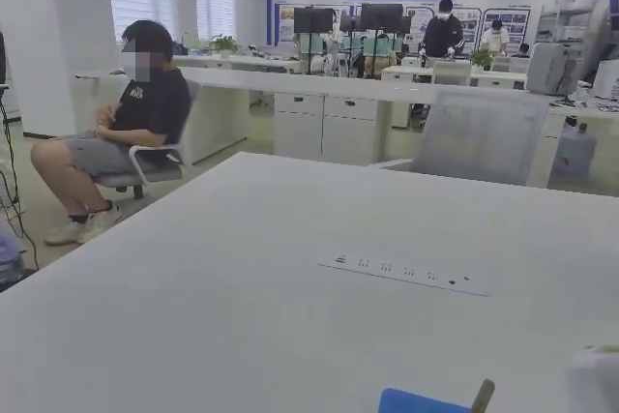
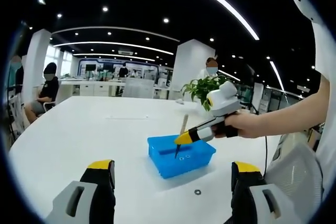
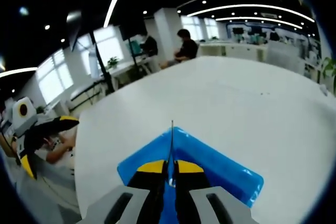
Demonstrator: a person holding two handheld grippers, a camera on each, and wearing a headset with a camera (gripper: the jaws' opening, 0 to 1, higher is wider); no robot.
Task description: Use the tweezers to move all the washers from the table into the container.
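A blue container (image 2: pixel 181 156) stands on the white table (image 2: pixel 79 140), with two washers (image 2: pixel 189 157) lying inside it. One more washer (image 2: pixel 197 192) lies on the table just in front of the container. My right gripper (image 2: pixel 184 138), held by a hand, is shut on the tweezers (image 2: pixel 180 145), whose tips point down into the container. From its own view, the right gripper (image 3: pixel 170 169) holds the tweezers (image 3: pixel 171 137) over the container (image 3: pixel 220 169). My left gripper (image 2: pixel 172 179) is open, near the table's edge and facing the container. The container's edge (image 1: pixel 416 401) shows in the head view.
A person sits on a chair (image 1: pixel 145 166) to the left of the table (image 1: pixel 242 287). A power strip (image 1: pixel 401 275) is set into the tabletop. A potted plant (image 2: pixel 202 87) stands behind the container. Other people work at desks further back.
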